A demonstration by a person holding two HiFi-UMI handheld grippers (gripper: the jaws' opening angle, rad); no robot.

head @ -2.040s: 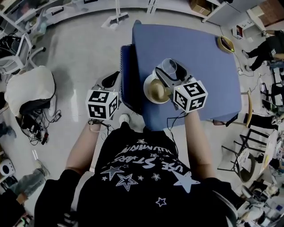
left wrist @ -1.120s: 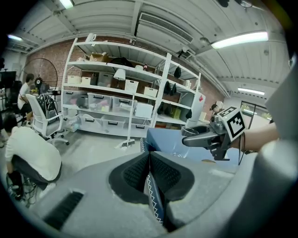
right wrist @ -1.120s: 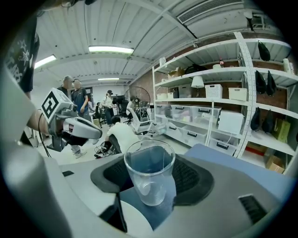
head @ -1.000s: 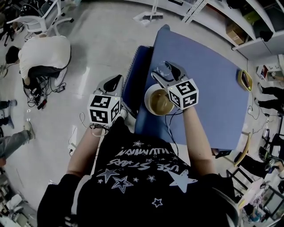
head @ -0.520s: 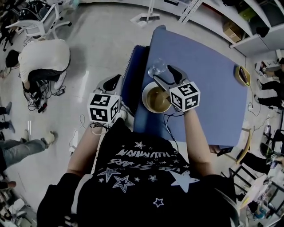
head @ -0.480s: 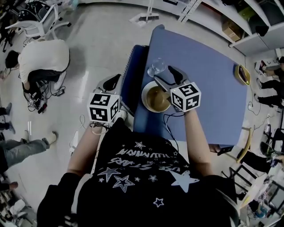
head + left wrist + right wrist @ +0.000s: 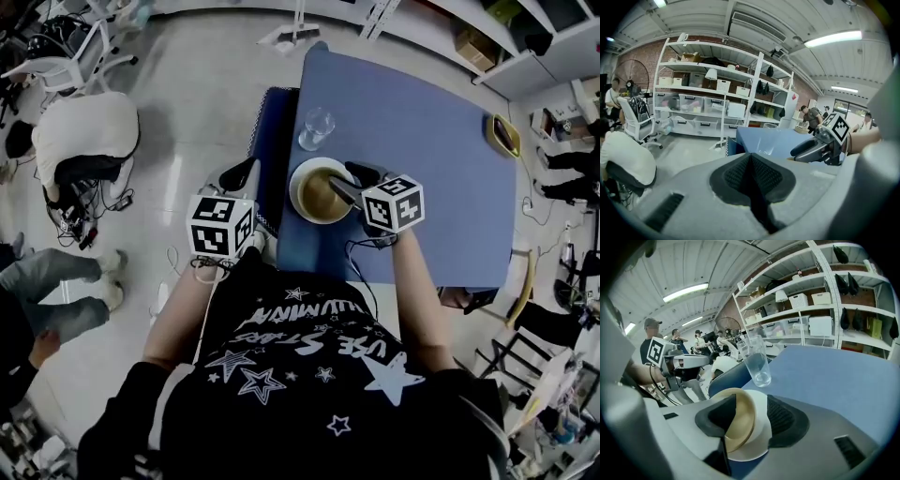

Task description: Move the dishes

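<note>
Pale shiny floor lies around a blue table (image 7: 431, 122), and metal shelves (image 7: 820, 310) with boxes stand along the brick wall behind it. On the near left part of the table a white plate (image 7: 298, 192) lies flat, and a tan bowl (image 7: 323, 197) stands in it. A clear glass (image 7: 316, 128) stands upright beyond the plate, near the left edge of the table and apart from the plate. One small yellow dish (image 7: 503, 134) lies well apart at the far right corner. The right gripper (image 7: 349, 178) points down over the right side of the bowl. Its jaws have just been closing and stand half apart, with the rim of the bowl between them: the left pad is inside the bowl against its wall, and the right pad is outside, over the plate. A strip of white plate shows between the bowl and the right pad, so it seems the pads do not clamp the bowl. The left gripper (image 7: 242, 172) hangs over the floor just left of a dark blue chair (image 7: 267, 155) that stands against the table. Its jaws are pressed together and nothing is between them.
</note>
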